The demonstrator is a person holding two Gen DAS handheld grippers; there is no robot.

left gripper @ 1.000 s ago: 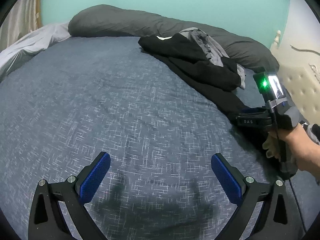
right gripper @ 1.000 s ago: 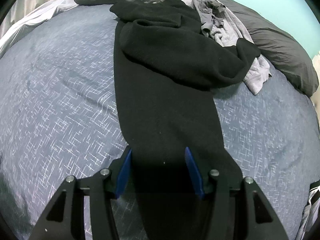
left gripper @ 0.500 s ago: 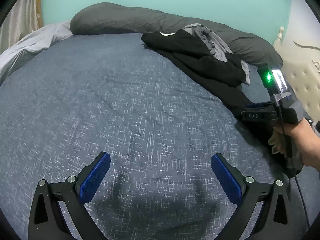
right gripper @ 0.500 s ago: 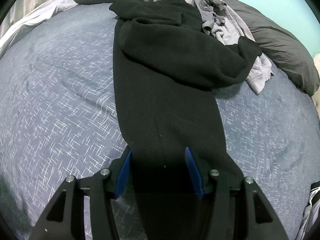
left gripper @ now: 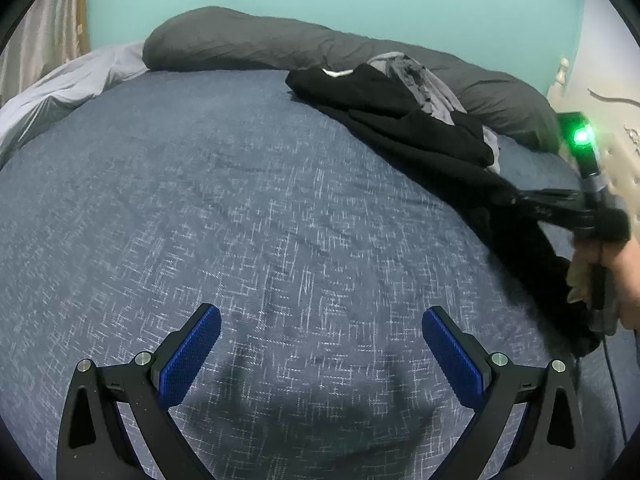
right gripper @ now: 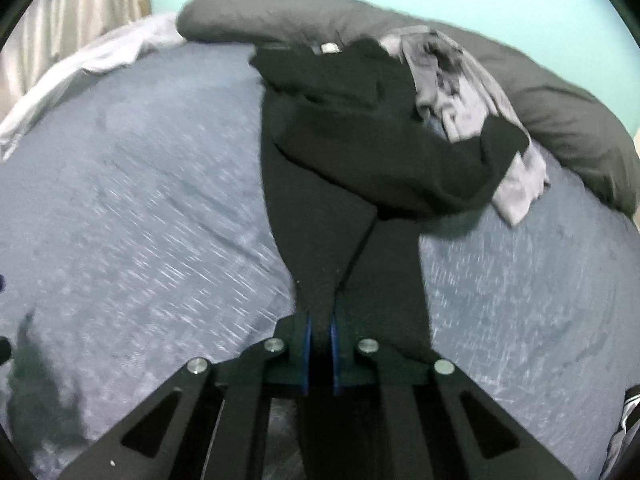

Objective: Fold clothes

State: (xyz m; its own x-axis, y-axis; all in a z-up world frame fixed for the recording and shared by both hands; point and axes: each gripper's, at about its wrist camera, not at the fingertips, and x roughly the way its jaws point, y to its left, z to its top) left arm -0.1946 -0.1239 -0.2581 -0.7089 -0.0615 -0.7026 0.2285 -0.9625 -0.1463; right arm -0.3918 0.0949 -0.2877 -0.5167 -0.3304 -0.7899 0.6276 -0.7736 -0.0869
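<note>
A long black garment [right gripper: 360, 152] lies crumpled across the blue bedspread, its near end running down to my right gripper [right gripper: 319, 322]. That gripper's jaws are closing and its blue pads pinch a bunched fold of the black cloth, lifting it off the bed. A grey garment [right gripper: 452, 80] lies tangled with the black one at the far end. In the left wrist view the black garment [left gripper: 404, 128] stretches to the right gripper [left gripper: 516, 200], held by a hand at the right edge. My left gripper [left gripper: 320, 342] hovers open over bare bedspread, nothing between its fingers.
A long dark grey pillow [left gripper: 256, 44] runs along the head of the bed against a teal wall. A pale grey sheet [left gripper: 60, 88] is heaped at the far left. A cream tufted headboard [left gripper: 616, 152] stands at the right. The blue patterned bedspread [left gripper: 224, 216] fills the middle.
The right gripper's jaws went from wide around the black cloth to pinched on it, then rose, pulling the fabric up into a ridge. The left gripper stayed in place.
</note>
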